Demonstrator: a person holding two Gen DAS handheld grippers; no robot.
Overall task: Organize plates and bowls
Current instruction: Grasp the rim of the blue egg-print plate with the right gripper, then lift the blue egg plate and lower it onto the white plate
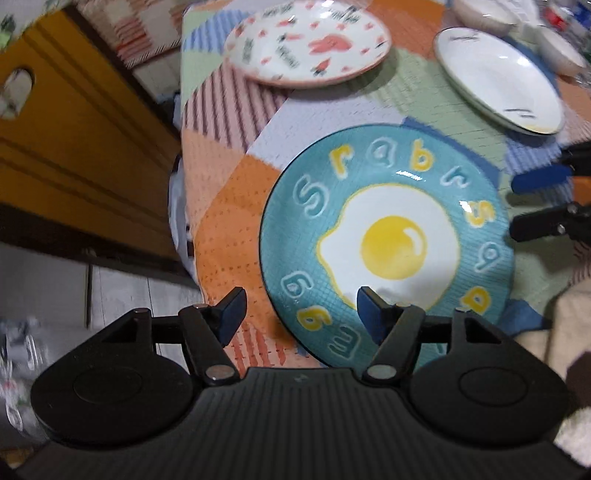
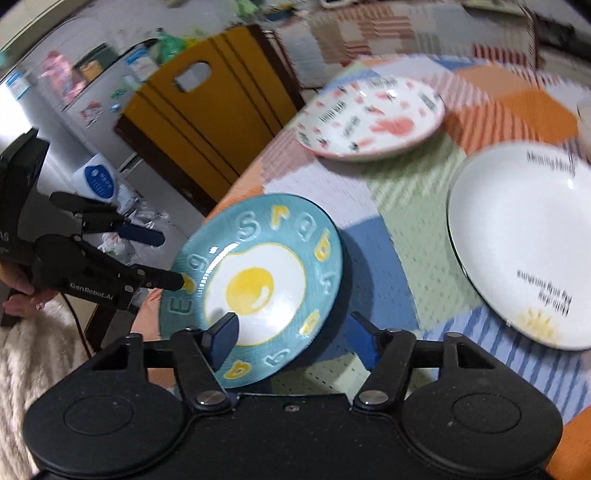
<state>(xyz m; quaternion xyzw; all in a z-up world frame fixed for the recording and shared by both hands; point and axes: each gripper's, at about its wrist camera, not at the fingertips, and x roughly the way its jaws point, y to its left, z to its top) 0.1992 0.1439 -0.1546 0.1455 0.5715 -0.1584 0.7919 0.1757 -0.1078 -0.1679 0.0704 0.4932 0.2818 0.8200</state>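
A teal plate with a fried-egg picture (image 1: 388, 240) (image 2: 258, 284) lies on the patchwork tablecloth near the table's corner. My left gripper (image 1: 301, 314) is open, its jaws straddling the plate's near-left rim; in the right wrist view it (image 2: 166, 258) comes in from the left, one finger touching the rim. My right gripper (image 2: 293, 338) is open at the plate's opposite rim, and shows in the left wrist view (image 1: 528, 206). A white plate with pink rabbit prints (image 1: 310, 44) (image 2: 373, 118) and a plain white plate (image 1: 498, 77) (image 2: 524, 240) lie farther back.
The tablecloth (image 1: 229, 206) drops off at the table's left edge, with a yellow-brown chair (image 1: 74, 147) (image 2: 207, 122) beside it. More white dishes (image 1: 487, 14) stand at the far right. A fridge (image 2: 55, 92) and floor clutter lie beyond the table. A fluffy cream cloth (image 2: 33, 354) is nearby.
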